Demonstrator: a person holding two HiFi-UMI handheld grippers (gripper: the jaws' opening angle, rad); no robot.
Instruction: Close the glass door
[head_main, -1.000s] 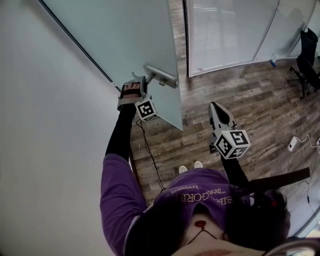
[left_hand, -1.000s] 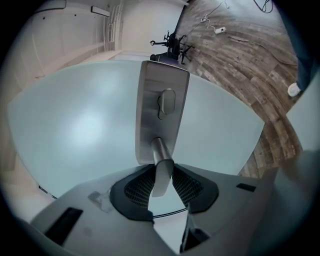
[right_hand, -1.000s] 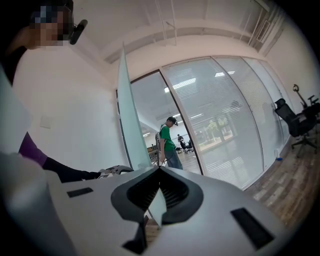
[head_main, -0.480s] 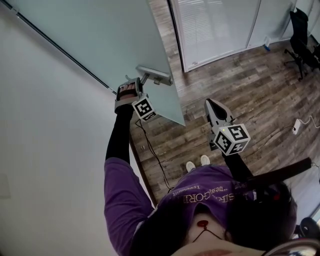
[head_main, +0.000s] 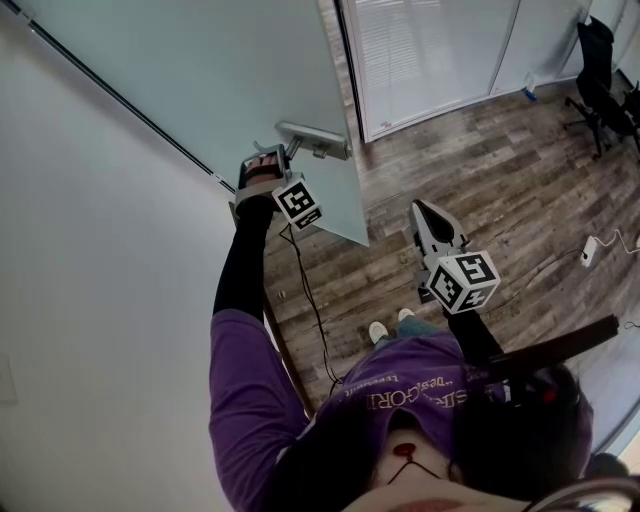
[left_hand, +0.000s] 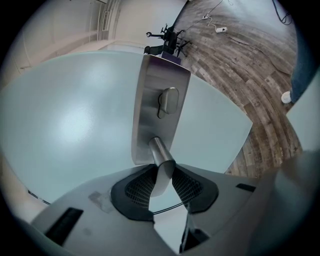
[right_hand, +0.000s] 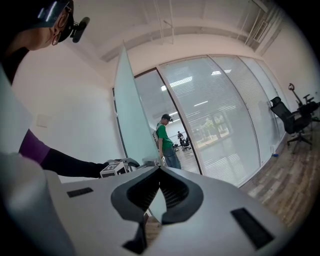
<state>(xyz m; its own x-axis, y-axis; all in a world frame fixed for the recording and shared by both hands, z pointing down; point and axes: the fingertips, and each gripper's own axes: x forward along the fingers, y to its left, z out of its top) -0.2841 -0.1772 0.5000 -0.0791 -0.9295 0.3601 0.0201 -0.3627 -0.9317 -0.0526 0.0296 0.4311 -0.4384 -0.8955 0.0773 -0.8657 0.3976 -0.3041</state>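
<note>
The frosted glass door (head_main: 230, 70) stands open, swung in against the white wall on my left. Its steel lever handle (head_main: 313, 140) juts from a metal plate (left_hand: 160, 107) with a thumb turn. My left gripper (head_main: 283, 155) is shut on the lever (left_hand: 161, 172), whose rounded bar sits pinched between the black pads (left_hand: 187, 187). My right gripper (head_main: 418, 207) hangs free over the wooden floor, to the right of the door's edge. In the right gripper view its jaws (right_hand: 160, 169) meet at the tips with nothing between them, and the door (right_hand: 131, 125) shows edge-on ahead.
A glass partition with blinds (head_main: 430, 50) runs along the far side of the wood floor (head_main: 500, 170). An office chair (head_main: 600, 60) stands at the right and a cable (head_main: 305, 290) trails near the wall. A person in a green shirt (right_hand: 165, 140) stands beyond the doorway.
My left gripper stays clamped on the lever and has turned slightly, its marker cube now further right. The door edge has shifted a little in view. The right gripper has barely moved.
</note>
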